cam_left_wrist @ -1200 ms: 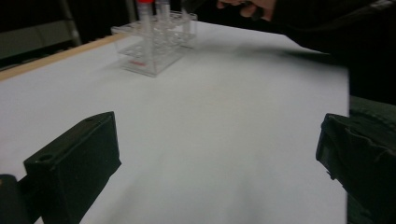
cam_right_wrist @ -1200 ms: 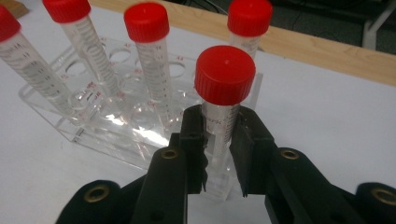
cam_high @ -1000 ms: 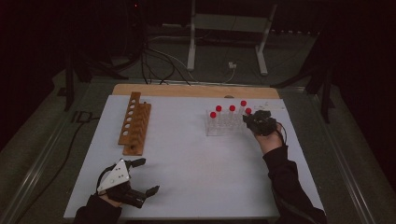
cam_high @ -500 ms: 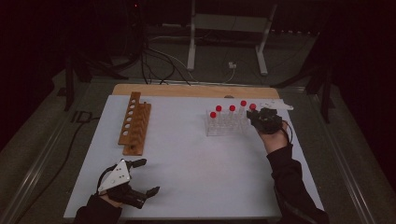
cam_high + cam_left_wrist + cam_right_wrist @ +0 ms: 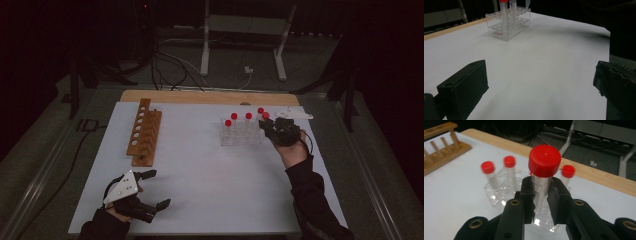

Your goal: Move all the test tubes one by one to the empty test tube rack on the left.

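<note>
- Since a second ago, my right gripper (image 5: 271, 129) has climbed a little and drifted toward the far right corner of the clear rack (image 5: 242, 135); my left gripper (image 5: 152, 189) has kept its place near the table's (image 5: 200, 165) front edge.
- Right jaws are clamped on a red-capped tube (image 5: 543, 173), pinching its clear body just under the cap. The right gripper view shows the tube upright, its lower end blurred against the rack, so I cannot tell whether it has fully cleared its slot.
- Left jaws stand wide apart with nothing between them, hovering just above the white surface.
- Three more capped tubes (image 5: 234, 117) stand in the rack, as far as I can count from above.
- Across the table the wooden rack (image 5: 143, 131) shows a row of unfilled holes.
- My read: this is the first tube of the job, gripped and barely lifted. The carry to the wooden rack and the other tubes are left.
</note>
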The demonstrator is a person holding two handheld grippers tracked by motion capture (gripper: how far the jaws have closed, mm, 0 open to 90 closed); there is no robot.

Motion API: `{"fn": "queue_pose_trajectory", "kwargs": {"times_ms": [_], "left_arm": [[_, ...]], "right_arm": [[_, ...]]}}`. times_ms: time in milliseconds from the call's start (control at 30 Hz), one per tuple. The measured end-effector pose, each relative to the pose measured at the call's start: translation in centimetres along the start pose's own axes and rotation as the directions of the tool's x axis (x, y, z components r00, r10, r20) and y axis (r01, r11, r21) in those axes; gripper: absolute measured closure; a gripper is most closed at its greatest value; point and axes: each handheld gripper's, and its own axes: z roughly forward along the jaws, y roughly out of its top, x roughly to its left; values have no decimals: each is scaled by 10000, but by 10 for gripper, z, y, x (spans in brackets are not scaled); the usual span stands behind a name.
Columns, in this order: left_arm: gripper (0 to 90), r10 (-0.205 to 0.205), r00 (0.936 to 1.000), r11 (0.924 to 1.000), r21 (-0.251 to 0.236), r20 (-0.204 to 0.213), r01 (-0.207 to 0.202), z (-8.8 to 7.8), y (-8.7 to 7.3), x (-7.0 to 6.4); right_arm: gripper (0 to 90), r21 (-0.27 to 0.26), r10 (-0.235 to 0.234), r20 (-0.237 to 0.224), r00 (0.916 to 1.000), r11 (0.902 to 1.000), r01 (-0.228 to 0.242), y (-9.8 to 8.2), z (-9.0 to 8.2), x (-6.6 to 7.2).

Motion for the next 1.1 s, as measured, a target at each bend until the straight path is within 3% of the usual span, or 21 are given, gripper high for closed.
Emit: {"fn": "queue_pose_trajectory", "kwargs": {"times_ms": [400,633,933,1100], "left_arm": [[4,-122,9999,9998,133,32,121,5,7,-4],[4,-396,9983,9987,346,416,382,8,19,-3],[4,-574,9944,9966,641,887,518,16,31,0],[4,-591,9947,9971,535,843,547,19,37,2]], "right_arm": [[745,286,-462,-690,9965,9984,482,-7,-7,24],[745,250,-622,-1010,9929,9976,650,-11,-16,31],[745,395,-994,-1486,9839,9935,1064,-23,-23,48],[745,495,-1011,-1926,9761,9924,1126,-30,-25,60]]}}
